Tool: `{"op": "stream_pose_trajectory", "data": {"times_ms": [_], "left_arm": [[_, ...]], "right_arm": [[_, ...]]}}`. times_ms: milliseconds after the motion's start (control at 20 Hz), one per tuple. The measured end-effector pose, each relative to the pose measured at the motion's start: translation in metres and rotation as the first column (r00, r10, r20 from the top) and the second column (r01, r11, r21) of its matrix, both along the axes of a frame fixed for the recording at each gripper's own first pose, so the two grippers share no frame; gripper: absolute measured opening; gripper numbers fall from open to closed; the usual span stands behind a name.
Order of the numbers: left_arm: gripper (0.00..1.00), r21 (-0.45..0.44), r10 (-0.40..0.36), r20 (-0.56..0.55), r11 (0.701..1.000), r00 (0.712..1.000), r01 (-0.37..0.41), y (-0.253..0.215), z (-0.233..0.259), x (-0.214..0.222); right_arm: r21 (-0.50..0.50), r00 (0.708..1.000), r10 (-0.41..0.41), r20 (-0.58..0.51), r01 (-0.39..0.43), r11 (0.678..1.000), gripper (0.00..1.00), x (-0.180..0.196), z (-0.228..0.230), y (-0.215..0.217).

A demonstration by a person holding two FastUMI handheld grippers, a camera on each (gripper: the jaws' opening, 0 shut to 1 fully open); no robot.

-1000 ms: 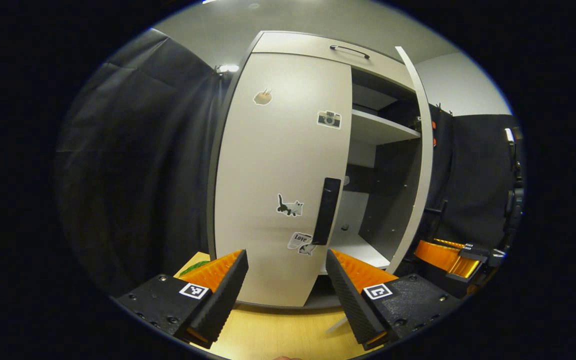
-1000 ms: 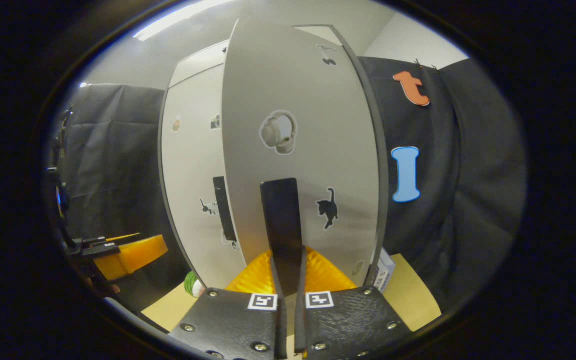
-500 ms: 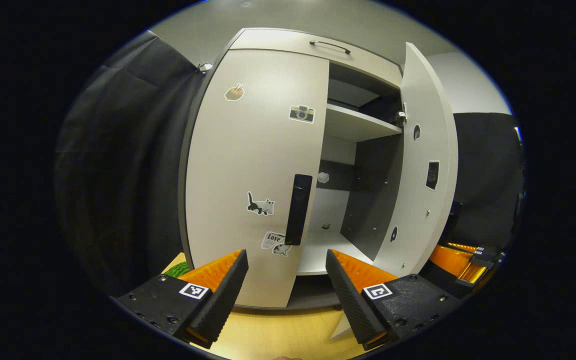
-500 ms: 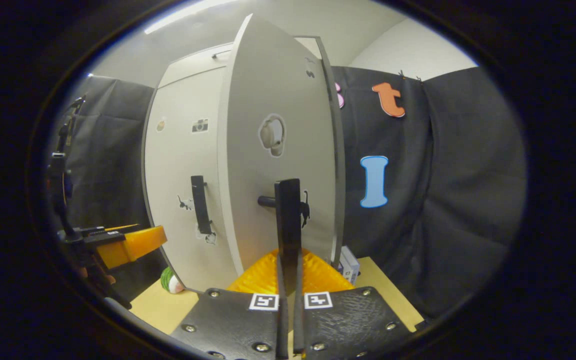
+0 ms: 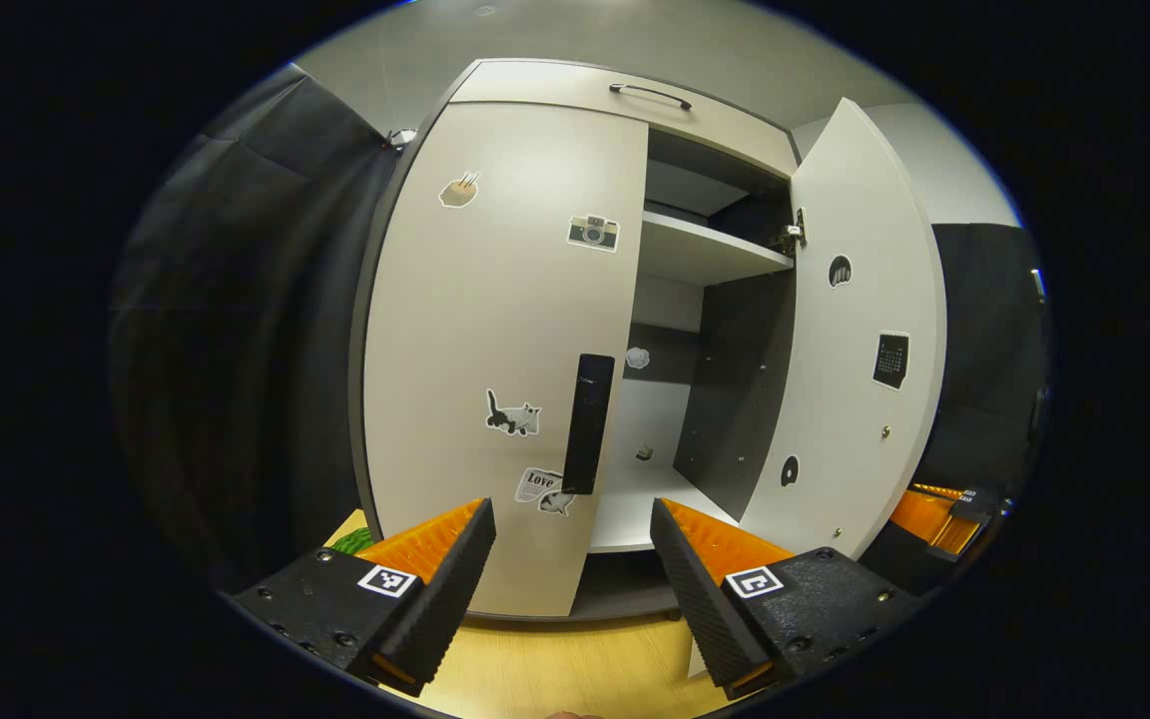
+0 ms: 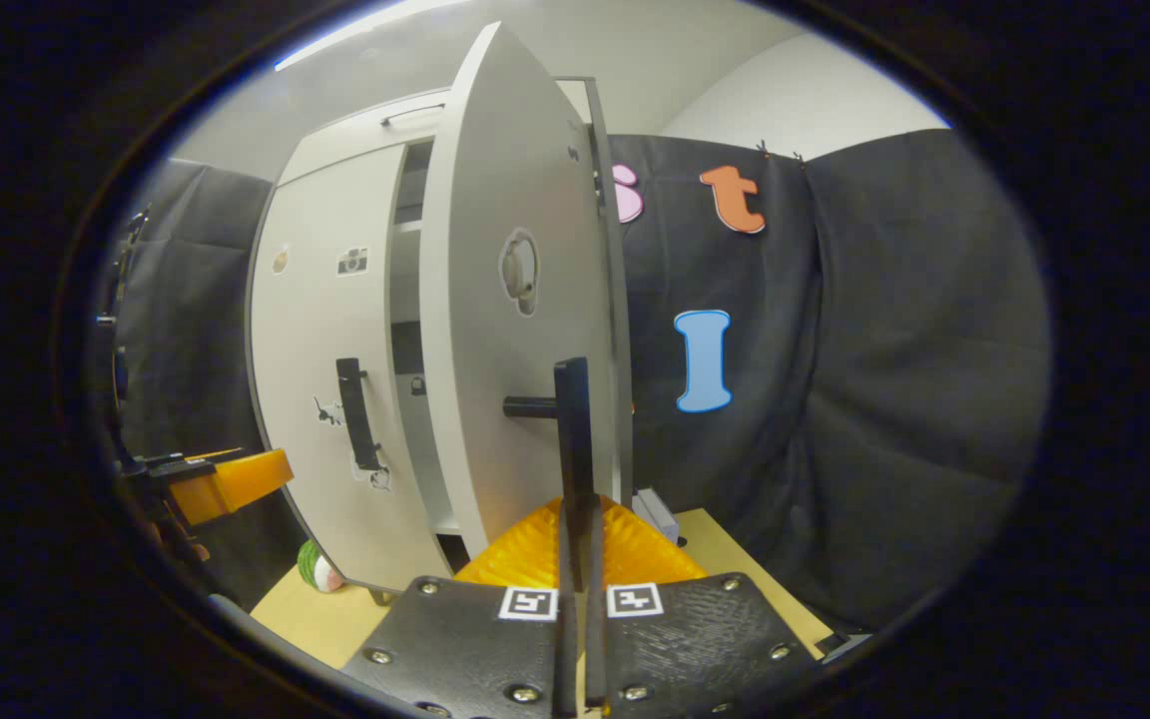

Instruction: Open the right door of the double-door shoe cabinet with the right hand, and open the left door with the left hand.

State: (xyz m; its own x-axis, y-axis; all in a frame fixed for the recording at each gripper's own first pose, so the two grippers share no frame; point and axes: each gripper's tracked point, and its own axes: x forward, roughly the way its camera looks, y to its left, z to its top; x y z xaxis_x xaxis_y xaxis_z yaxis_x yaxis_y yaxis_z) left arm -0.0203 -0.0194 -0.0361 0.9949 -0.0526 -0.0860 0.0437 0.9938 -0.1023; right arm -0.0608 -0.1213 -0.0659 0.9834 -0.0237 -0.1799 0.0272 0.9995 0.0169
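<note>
The white shoe cabinet [image 5: 505,330] stands straight ahead in the left gripper view. Its left door is closed, with stickers and a black vertical handle [image 5: 587,424]. My left gripper [image 5: 570,529] is open, a short way in front of that handle and touching nothing. The right door [image 5: 855,369] stands swung wide, showing its inner face. In the right gripper view that right door [image 6: 515,330] is seen nearly edge-on, and my right gripper [image 6: 575,534] is shut on its black handle [image 6: 573,429]. The left gripper [image 6: 226,479] shows farther off at the left.
Inside the cabinet are a white shelf [image 5: 705,260] and a dark side wall. A drawer with a handle [image 5: 650,93] tops the cabinet. A green ball [image 6: 313,569] and a small white box [image 6: 655,511] lie on the wooden surface [image 6: 320,614] by the cabinet's base.
The right door has swung much farther open, pulled by my right gripper on its handle. My left gripper stays open and has shifted slightly relative to the left door.
</note>
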Motion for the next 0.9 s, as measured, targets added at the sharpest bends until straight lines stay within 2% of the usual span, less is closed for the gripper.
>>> {"op": "stream_pose_trajectory", "data": {"times_ms": [50, 100, 200, 450, 550, 700, 850, 900], "left_arm": [[0.94, 0.0, -0.004, 0.0, 1.0, 1.0, 0.004, 0.0, 0.0, 0.0], [0.97, 0.003, -0.009, -0.002, 1.0, 1.0, 0.009, -0.001, 0.0, 0.0], [0.97, 0.008, -0.015, -0.004, 1.0, 1.0, 0.015, -0.001, -0.001, 0.0], [0.97, -0.002, -0.026, -0.01, 1.0, 1.0, 0.026, -0.003, -0.002, 0.0], [0.94, 0.002, -0.034, -0.006, 0.999, 0.999, 0.034, -0.005, 0.0, 0.0], [0.96, 0.012, -0.046, -0.006, 0.999, 0.999, 0.046, -0.012, -0.001, 0.01], [0.97, 0.017, -0.06, -0.014, 0.998, 0.998, 0.06, -0.019, -0.004, 0.019], [0.93, 0.019, -0.061, -0.016, 0.998, 0.998, 0.061, -0.02, -0.004, 0.023]], "right_arm": [[-0.015, 1.0, -0.006, 0.001, 0.006, 1.0, 0.04, 0.0, 0.001, -0.003], [-0.027, 1.0, -0.014, 0.002, 0.014, 1.0, 0.04, 0.0, 0.002, -0.008], [-0.023, 1.0, -0.016, 0.0, 0.016, 1.0, 0.04, 0.001, 0.002, -0.013], [0.069, 1.0, 0.007, -0.007, -0.006, 0.998, 0.04, 0.001, 0.002, -0.029], [0.045, 1.0, -0.02, -0.008, 0.02, 0.999, 0.04, 0.001, 0.0, -0.041], [-0.018, 0.998, -0.055, -0.004, 0.055, 0.998, 0.04, 0.003, 0.001, -0.058], [-0.006, 0.997, -0.072, 0.001, 0.072, 0.997, 0.01, 0.002, 0.001, -0.068], [-0.014, 0.996, -0.085, 0.002, 0.085, 0.996, 0.01, 0.0, 0.001, -0.075]]}}
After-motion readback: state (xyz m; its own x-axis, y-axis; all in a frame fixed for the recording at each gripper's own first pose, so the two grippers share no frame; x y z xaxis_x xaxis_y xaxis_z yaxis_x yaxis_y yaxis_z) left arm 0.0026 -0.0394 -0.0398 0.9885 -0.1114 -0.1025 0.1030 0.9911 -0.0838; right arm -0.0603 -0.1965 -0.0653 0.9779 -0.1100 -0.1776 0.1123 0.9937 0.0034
